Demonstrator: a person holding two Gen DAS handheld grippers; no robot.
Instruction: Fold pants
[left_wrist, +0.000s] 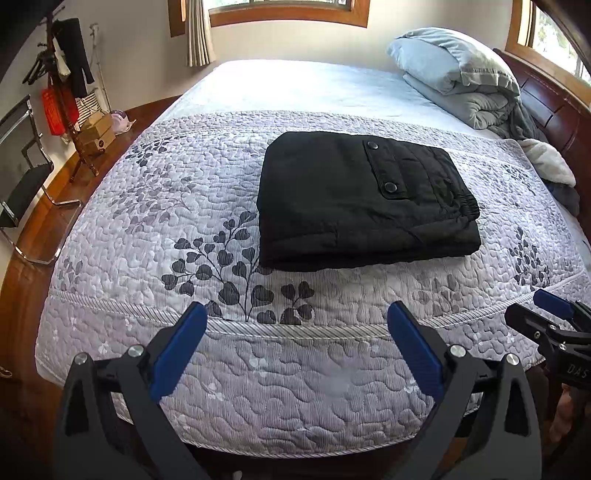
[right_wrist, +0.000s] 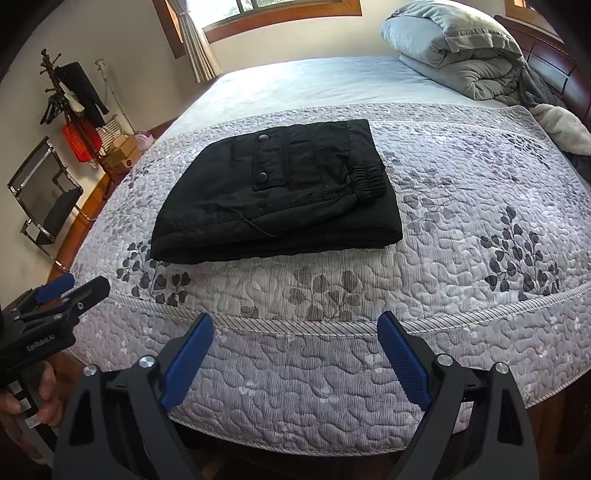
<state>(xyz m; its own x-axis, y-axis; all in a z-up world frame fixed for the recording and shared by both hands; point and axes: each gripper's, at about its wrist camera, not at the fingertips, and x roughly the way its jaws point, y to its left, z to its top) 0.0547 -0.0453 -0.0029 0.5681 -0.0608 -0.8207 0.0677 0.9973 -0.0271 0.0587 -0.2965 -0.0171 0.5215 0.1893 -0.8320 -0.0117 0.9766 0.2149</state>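
Black pants (left_wrist: 354, 199) lie folded into a compact rectangle on the quilted grey bedspread (left_wrist: 184, 192), a snap-button pocket flap and the elastic waistband on top. They also show in the right wrist view (right_wrist: 280, 195). My left gripper (left_wrist: 297, 325) is open and empty, held back over the near edge of the bed, well short of the pants. My right gripper (right_wrist: 295, 332) is open and empty, also over the near bed edge. Each gripper shows at the edge of the other's view: the right one (left_wrist: 554, 317), the left one (right_wrist: 62, 295).
A folded grey duvet and pillow (left_wrist: 461, 77) are piled at the far right by the wooden headboard (left_wrist: 554, 99). A coat stand (left_wrist: 62, 85), boxes and a black chair (left_wrist: 26, 177) stand on the wooden floor to the left of the bed.
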